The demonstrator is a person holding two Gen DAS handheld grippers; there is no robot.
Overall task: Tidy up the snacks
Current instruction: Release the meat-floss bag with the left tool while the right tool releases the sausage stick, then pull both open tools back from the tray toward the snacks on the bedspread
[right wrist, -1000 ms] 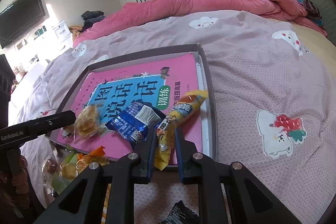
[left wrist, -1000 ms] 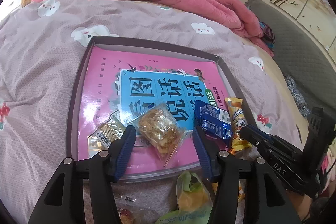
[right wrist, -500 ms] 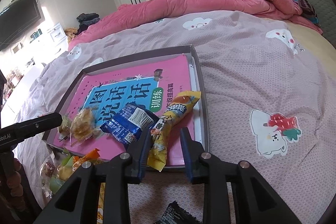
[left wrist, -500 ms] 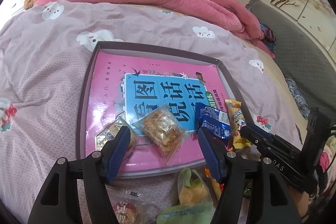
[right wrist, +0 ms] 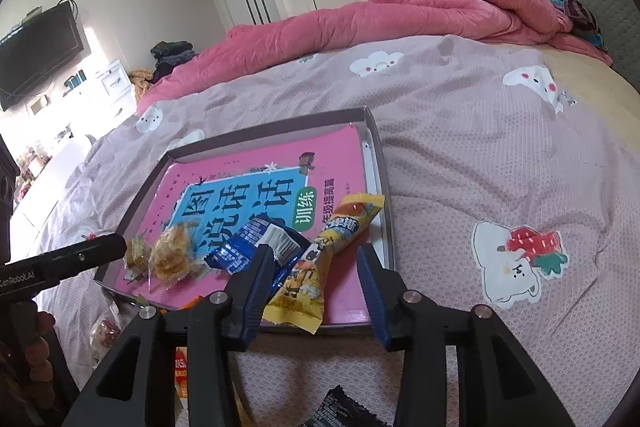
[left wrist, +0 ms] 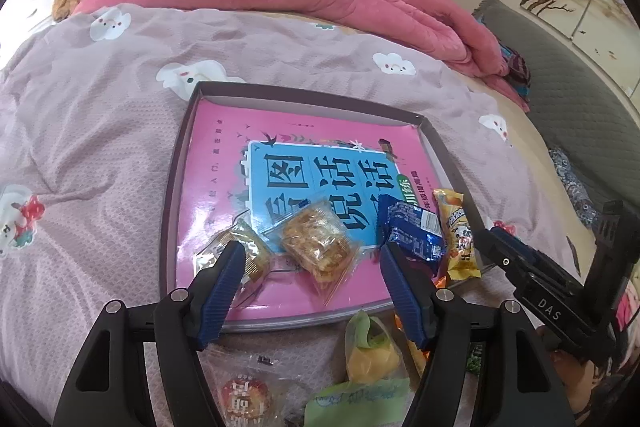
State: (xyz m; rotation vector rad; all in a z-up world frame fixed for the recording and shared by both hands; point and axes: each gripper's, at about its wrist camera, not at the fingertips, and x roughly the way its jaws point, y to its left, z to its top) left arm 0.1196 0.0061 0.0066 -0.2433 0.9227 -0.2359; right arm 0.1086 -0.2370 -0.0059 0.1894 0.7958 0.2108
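Right hand-held gripper [right wrist: 316, 281]: jaws opening, astride the yellow snack stick [right wrist: 326, 259] without pinching it. Stick lies in tray [right wrist: 376, 151], lower centre, long axis running to upper right. Left hand-held gripper [left wrist: 310, 287]: opening, empty.

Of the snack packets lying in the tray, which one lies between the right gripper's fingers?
The long yellow packet at the tray's right edge lies between the opening, untouching jaws of the right gripper. The blue packet and the clear-wrapped pastries lie further left.
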